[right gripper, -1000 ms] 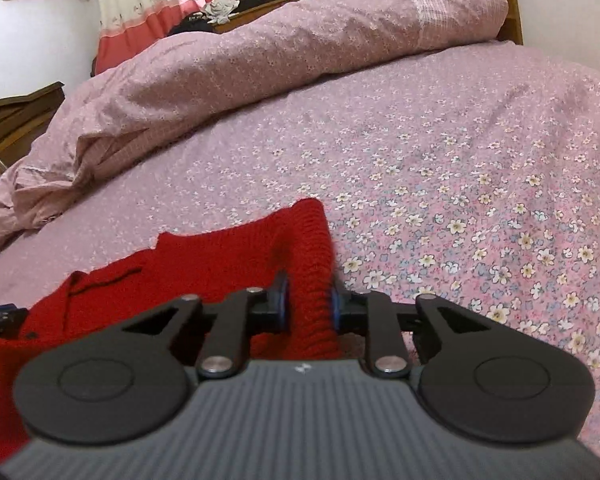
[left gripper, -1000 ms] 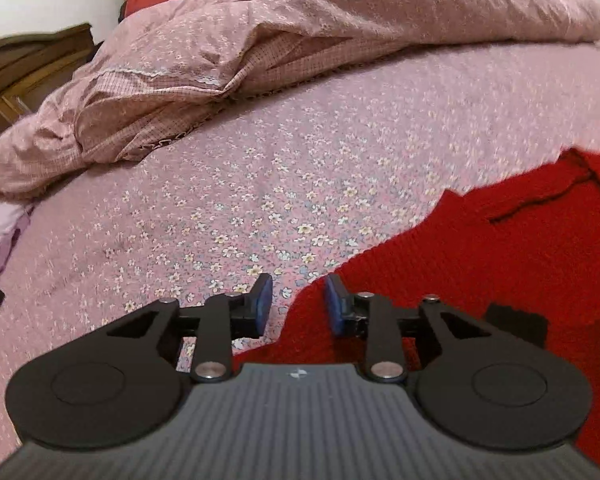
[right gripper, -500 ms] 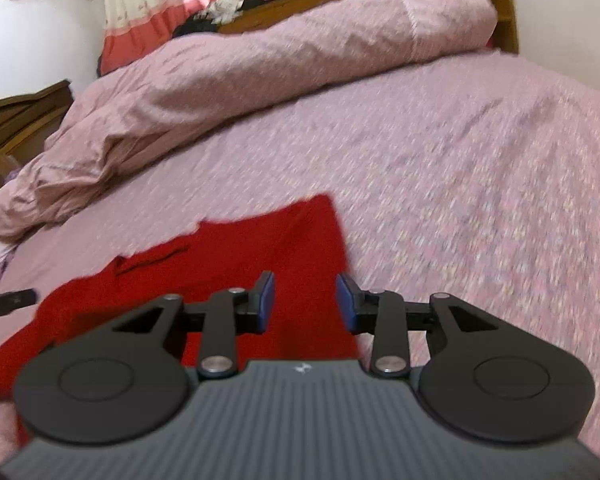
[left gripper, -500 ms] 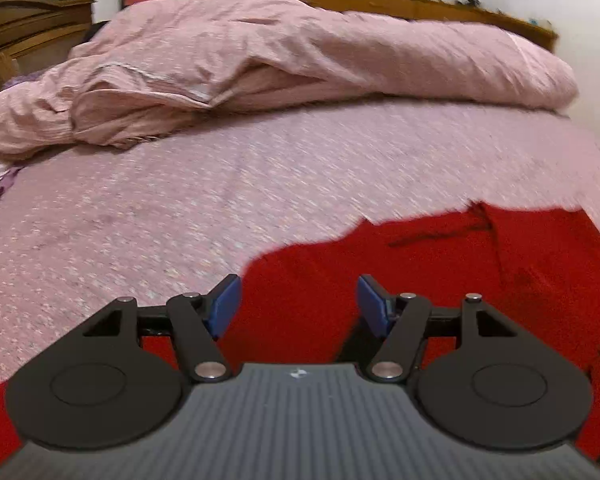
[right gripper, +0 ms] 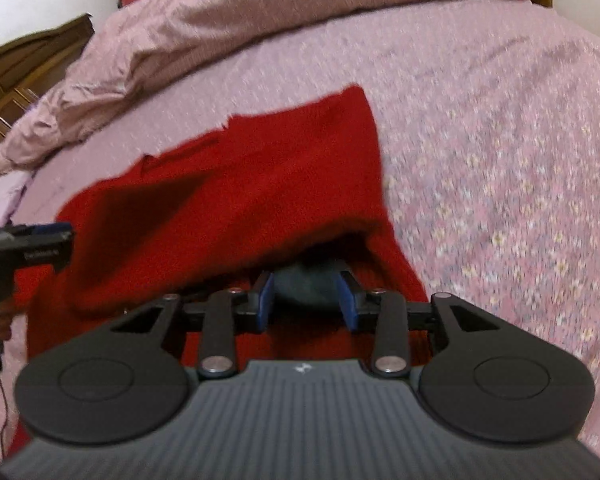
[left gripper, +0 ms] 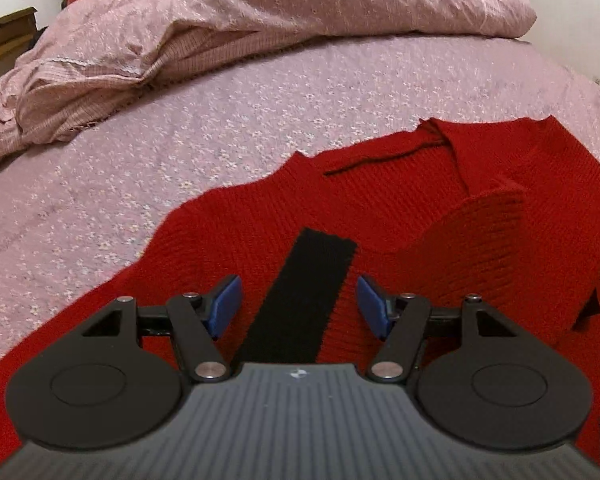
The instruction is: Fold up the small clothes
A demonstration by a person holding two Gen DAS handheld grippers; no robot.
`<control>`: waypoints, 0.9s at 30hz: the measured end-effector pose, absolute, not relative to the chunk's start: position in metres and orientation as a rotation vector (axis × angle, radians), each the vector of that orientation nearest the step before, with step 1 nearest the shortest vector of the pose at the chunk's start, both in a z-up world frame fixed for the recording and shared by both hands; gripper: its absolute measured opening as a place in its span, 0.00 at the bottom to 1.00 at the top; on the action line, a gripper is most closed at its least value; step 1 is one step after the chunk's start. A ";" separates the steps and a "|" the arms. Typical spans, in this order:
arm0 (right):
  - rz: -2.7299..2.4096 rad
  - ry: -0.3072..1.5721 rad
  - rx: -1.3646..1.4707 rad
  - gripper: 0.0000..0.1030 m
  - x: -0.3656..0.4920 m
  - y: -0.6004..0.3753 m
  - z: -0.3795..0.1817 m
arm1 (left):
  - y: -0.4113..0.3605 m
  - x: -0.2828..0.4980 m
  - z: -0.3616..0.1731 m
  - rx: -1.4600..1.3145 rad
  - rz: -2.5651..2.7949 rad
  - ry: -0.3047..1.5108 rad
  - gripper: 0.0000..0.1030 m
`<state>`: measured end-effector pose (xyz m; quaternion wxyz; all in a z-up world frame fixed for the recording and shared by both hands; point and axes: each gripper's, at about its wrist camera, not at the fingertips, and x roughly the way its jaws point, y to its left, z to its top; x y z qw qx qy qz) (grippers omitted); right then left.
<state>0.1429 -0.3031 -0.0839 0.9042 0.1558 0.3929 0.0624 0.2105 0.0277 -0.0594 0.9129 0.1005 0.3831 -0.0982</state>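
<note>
Both grippers, L [left gripper: 298, 306] & R [right gripper: 307, 302], angled down over sweater [left gripper: 380, 216], jaws apart.

Left gripper [left gripper: 298, 306]: jaws opened wide — nothing pinched, poised over a black stripe [left gripper: 300, 300].
Right gripper [right gripper: 306, 300]: released the red sweater's [right gripper: 240, 184] edge — jaws parted, fabric no longer clamped.
Red sweater: dropped flat onto the bed [right gripper: 480, 140].

Bedsheet [left gripper: 260, 128] open beyond red sweater [left gripper: 380, 208]; bunched duvet [left gripper: 260, 20] blocks far side.
</note>
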 end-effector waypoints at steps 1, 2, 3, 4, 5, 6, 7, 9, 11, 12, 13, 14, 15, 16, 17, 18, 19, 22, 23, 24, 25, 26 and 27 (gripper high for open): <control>0.130 0.810 0.323 0.36 0.142 -0.304 -0.086 | 0.027 0.212 -0.061 0.209 -0.205 0.789 0.67; 0.131 0.806 0.324 0.36 0.142 -0.304 -0.088 | 0.026 0.213 -0.062 0.211 -0.205 0.786 0.67; 0.132 0.803 0.324 0.36 0.142 -0.304 -0.089 | 0.025 0.214 -0.064 0.211 -0.204 0.786 0.67; 0.133 0.800 0.323 0.36 0.143 -0.305 -0.090 | 0.025 0.215 -0.066 0.207 -0.204 0.787 0.68; 0.133 0.797 0.318 0.36 0.143 -0.304 -0.091 | 0.025 0.217 -0.067 0.203 -0.203 0.788 0.68; 0.135 0.795 0.314 0.36 0.144 -0.304 -0.091 | 0.025 0.217 -0.068 0.196 -0.200 0.787 0.68; 0.136 0.791 0.308 0.36 0.144 -0.304 -0.092 | 0.025 0.218 -0.068 0.191 -0.198 0.786 0.68; 0.139 0.783 0.303 0.36 0.144 -0.304 -0.093 | 0.024 0.217 -0.068 0.195 -0.196 0.781 0.68; 0.140 0.776 0.308 0.36 0.143 -0.304 -0.095 | 0.022 0.214 -0.068 0.215 -0.203 0.774 0.67; 0.141 0.774 0.313 0.36 0.143 -0.305 -0.095 | 0.021 0.213 -0.068 0.223 -0.206 0.772 0.66; 0.142 0.772 0.317 0.36 0.142 -0.306 -0.095 | 0.020 0.213 -0.068 0.228 -0.210 0.770 0.62; 0.142 0.770 0.322 0.36 0.142 -0.306 -0.096 | 0.019 0.213 -0.069 0.228 -0.220 0.771 0.59; 0.142 0.768 0.327 0.36 0.142 -0.307 -0.096 | 0.018 0.212 -0.069 0.226 -0.225 0.773 0.55; 0.142 0.766 0.330 0.36 0.142 -0.307 -0.097 | 0.017 0.212 -0.068 0.224 -0.229 0.775 0.49; 0.142 0.764 0.332 0.36 0.142 -0.307 -0.097 | 0.016 0.212 -0.068 0.223 -0.235 0.776 0.47; 0.142 0.763 0.333 0.36 0.142 -0.308 -0.097 | 0.015 0.211 -0.067 0.228 -0.240 0.771 0.39; 0.143 0.762 0.333 0.36 0.141 -0.308 -0.097 | 0.013 0.211 -0.067 0.232 -0.245 0.769 0.29; 0.144 0.758 0.338 0.36 0.141 -0.309 -0.098 | 0.012 0.208 -0.061 0.228 -0.252 0.756 0.11; 0.144 0.756 0.341 0.36 0.141 -0.309 -0.098 | 0.013 0.206 -0.058 0.213 -0.241 0.743 0.11; 0.145 0.755 0.344 0.36 0.140 -0.309 -0.098 | 0.015 0.204 -0.054 0.207 -0.228 0.724 0.10; 0.146 0.754 0.347 0.36 0.140 -0.310 -0.098 | 0.017 0.202 -0.048 0.207 -0.202 0.692 0.10; 0.147 0.753 0.349 0.36 0.139 -0.311 -0.098 | 0.020 0.200 -0.043 0.206 -0.175 0.664 0.10; 0.147 0.752 0.351 0.36 0.139 -0.310 -0.098 | 0.024 0.199 -0.036 0.198 -0.135 0.638 0.10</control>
